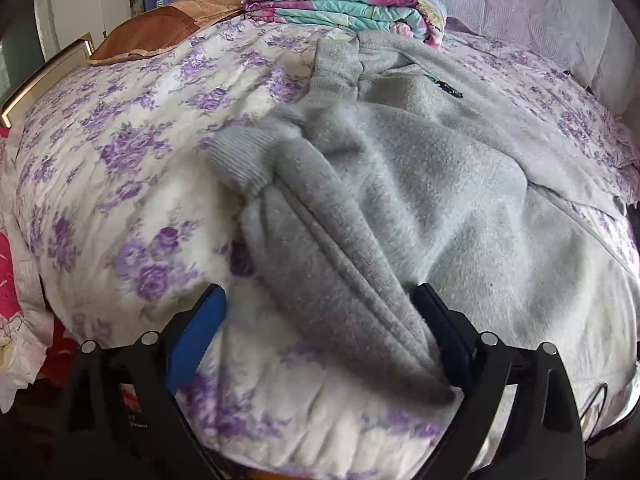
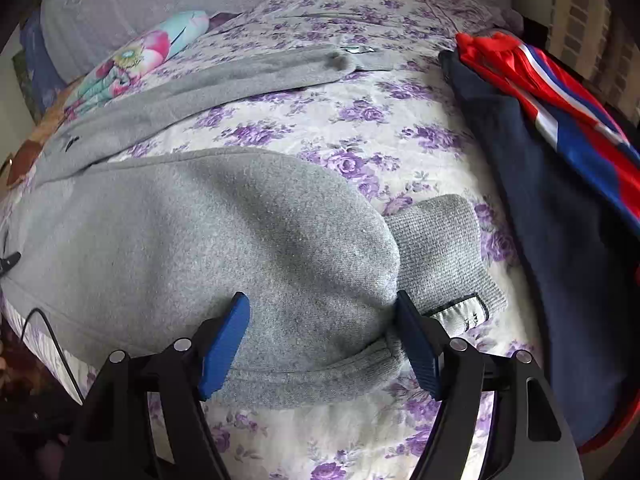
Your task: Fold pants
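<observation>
Pants (image 1: 400, 184) of grey fleece lie spread on the bed (image 1: 120, 152), over a white cover printed with purple flowers. The cloth is thick and fuzzy, with soft ridges and a long fold that runs toward the near edge of the bed. The ribbed cuff (image 1: 240, 160) of one leg lies on the cover in the left wrist view; another ribbed cuff (image 2: 440, 248), with a small sewn label beside it, shows in the right wrist view. The left claw (image 1: 320, 332) is released, its blue pads wide apart; the folded edge of the pants lies between them and touches only the right pad. The right claw (image 2: 320, 336) is released too, with a hump of the grey cloth between its pads, but they do not press it. At the far edge of the bed lies a folded quilt (image 1: 344, 4) in turquoise and pink, and near it a brown pillow (image 1: 160, 28). Along the right edge lie a dark blue garment (image 2: 540, 208) and a red, white and blue garment (image 2: 560, 104).
</observation>
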